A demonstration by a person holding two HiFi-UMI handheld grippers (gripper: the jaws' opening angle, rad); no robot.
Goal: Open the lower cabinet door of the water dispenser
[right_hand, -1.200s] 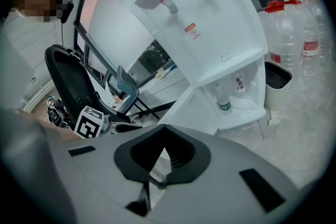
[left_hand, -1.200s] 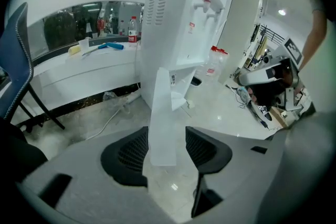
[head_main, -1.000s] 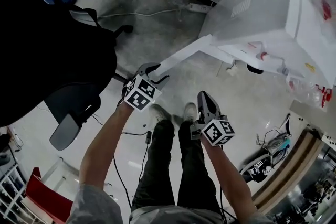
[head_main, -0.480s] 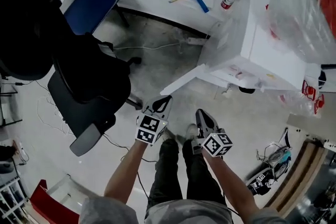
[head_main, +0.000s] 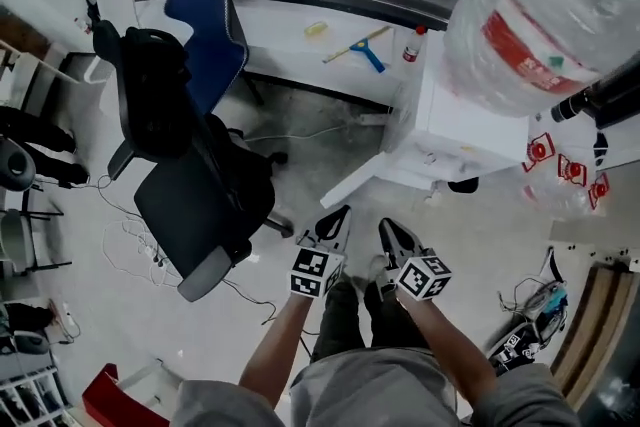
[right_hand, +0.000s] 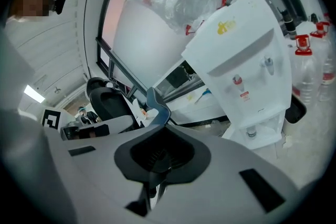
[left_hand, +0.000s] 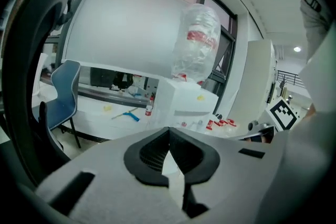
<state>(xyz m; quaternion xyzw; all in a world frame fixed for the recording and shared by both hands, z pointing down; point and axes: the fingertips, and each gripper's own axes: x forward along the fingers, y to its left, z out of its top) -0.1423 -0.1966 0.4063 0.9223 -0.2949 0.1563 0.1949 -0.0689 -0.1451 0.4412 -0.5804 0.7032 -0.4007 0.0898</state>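
Both claws hang out in front of the person's legs. The left gripper (head_main: 337, 215) is clamped fully shut with nothing in it, and the right gripper (head_main: 387, 231) just beside it is clenched empty too. Past their tips, the lower cabinet door (head_main: 362, 177) of the water dispenser (head_main: 445, 120) stands swung wide open, sticking out over the floor. A big plastic-wrapped water bottle (head_main: 545, 10) sits on top. Off to the left there's a black office chair (head_main: 200, 205), with a blue chair (head_main: 205, 20) behind it.
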